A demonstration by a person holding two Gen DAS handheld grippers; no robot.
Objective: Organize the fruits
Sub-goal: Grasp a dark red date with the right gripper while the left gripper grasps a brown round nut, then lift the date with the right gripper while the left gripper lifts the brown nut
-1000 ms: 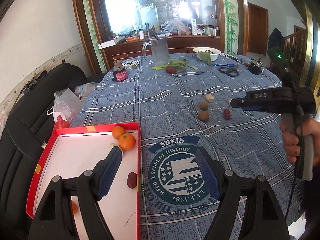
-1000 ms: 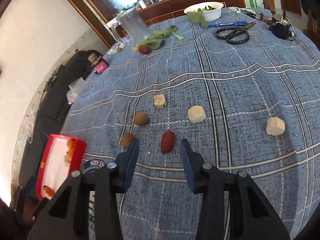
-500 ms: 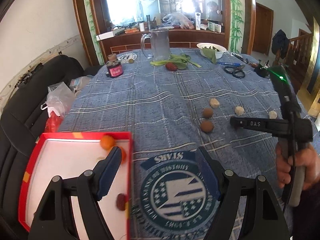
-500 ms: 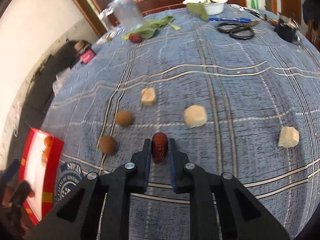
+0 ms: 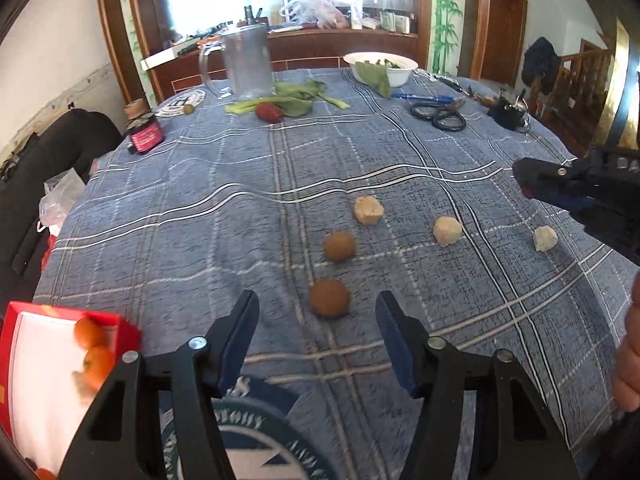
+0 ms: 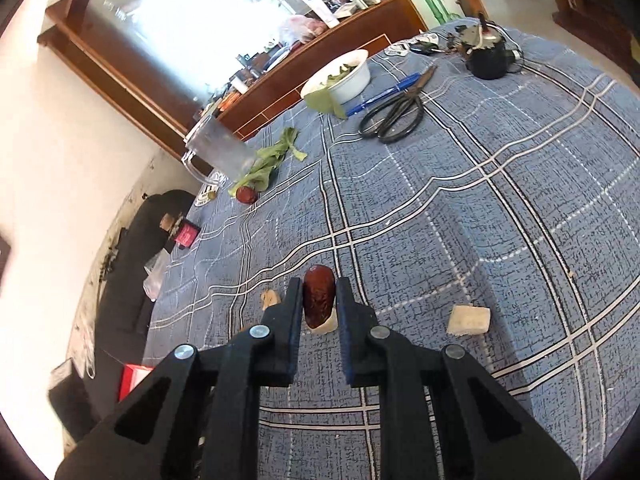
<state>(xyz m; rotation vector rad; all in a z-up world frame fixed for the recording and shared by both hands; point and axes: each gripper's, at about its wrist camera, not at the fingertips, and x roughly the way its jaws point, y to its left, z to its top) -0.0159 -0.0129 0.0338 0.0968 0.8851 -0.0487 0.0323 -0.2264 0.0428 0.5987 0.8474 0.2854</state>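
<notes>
My right tool (image 6: 319, 300) is clamped on a dark red date (image 6: 318, 296), pinched upright between the two fingers and lifted clear of the surface (image 6: 500, 184). Below and behind it I see a pale chunk (image 6: 469, 320) to the right and the edge of another just under the date.

My left tool (image 5: 318, 332) is wide open and holds nothing. It hangs over the near part of the surface, and a brown fruit (image 5: 330, 298) sits between the fingertips, not touched by either. A second brown fruit (image 5: 339, 245) lies just beyond it. Three pale chunks run in a row to the right, the first (image 5: 368, 209) farthest, the last (image 5: 545, 238) near the right tool as seen from the left camera.

The red box (image 5: 64, 320) sits at the near left, with oranges (image 5: 94, 344) in its far corner.

Far across the surface I make out a clear jug (image 5: 246, 62), greens (image 5: 296, 98), a white bowl (image 5: 382, 68) and scissors (image 5: 438, 114).
</notes>
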